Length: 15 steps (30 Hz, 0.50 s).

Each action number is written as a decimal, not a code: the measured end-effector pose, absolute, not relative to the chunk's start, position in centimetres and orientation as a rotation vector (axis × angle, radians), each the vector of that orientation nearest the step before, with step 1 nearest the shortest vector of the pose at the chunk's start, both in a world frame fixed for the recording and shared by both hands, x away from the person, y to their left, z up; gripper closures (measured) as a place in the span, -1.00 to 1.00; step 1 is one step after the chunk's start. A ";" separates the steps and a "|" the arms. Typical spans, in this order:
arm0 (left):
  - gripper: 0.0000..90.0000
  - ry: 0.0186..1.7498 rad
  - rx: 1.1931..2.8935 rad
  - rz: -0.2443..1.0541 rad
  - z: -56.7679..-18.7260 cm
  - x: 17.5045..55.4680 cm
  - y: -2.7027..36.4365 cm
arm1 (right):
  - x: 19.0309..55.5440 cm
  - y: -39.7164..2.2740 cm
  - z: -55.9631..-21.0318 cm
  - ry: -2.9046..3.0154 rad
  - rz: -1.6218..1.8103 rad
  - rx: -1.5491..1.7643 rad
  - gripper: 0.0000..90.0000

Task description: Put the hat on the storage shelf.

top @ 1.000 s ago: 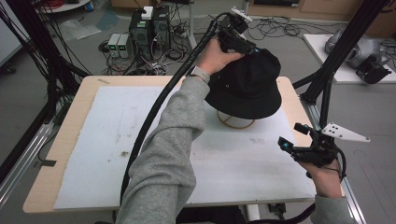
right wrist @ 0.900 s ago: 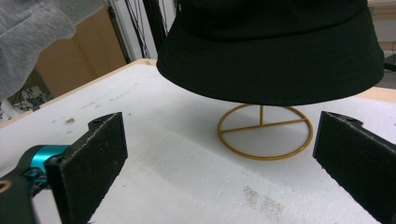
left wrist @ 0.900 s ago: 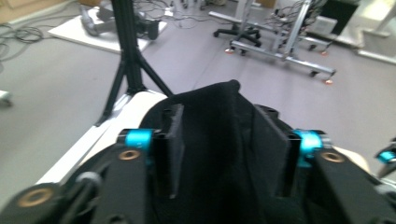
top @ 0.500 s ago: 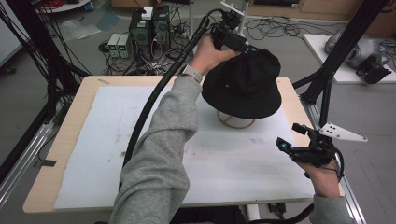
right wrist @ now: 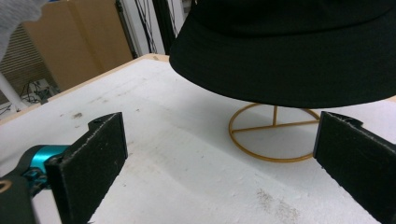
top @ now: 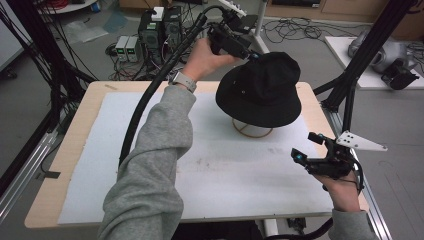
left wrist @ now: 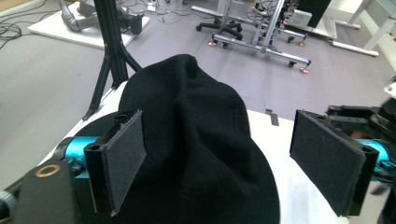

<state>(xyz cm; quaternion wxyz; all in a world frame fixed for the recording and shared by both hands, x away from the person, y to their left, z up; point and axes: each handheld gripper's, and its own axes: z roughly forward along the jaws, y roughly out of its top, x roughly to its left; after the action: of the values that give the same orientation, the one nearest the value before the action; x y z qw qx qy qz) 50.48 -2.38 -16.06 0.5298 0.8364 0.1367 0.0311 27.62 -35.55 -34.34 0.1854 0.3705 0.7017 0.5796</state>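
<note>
Left gripper view is looking along two black jaws standing wide apart, with the crown of a black hat sitting between them and nothing pinched; whether the pads are touching the cloth I cannot tell; in the high view the left gripper is hanging at the far, upper edge of the hat, gripped by the left hand, whose grey sleeve is reaching across the table from the near side, a thick black cable trailing beside it; the hat is perching on a thin gold wire stand, its brim raised off the surface and the stand's ring base resting on the white mat toward the far right of the table; the right gripper is hovering low over the mat's near right corner, well apart from the hat, held by the right hand; in the right gripper view its jaws are also spread wide and holding nothing, with the stand's ring and the hat's brim lying beyond them over the scuffed mat.
</note>
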 end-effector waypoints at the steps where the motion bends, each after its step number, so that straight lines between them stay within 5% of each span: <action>1: -0.51 0.313 1.988 0.093 -15.9 50.1 -1.9 | 27.6 -35.5 -34.3 1.976 1.633 1.041 -0.95; 15: -0.76 0.352 1.948 0.130 -14.8 46.0 3.4 | 28.1 -34.7 -34.1 1.990 1.645 1.021 -0.95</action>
<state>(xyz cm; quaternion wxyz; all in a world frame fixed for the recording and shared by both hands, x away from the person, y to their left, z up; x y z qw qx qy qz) 46.02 3.36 -14.79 0.5471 0.8219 0.1487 0.0550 28.10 -34.68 -34.07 0.1815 0.3615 0.7048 0.5827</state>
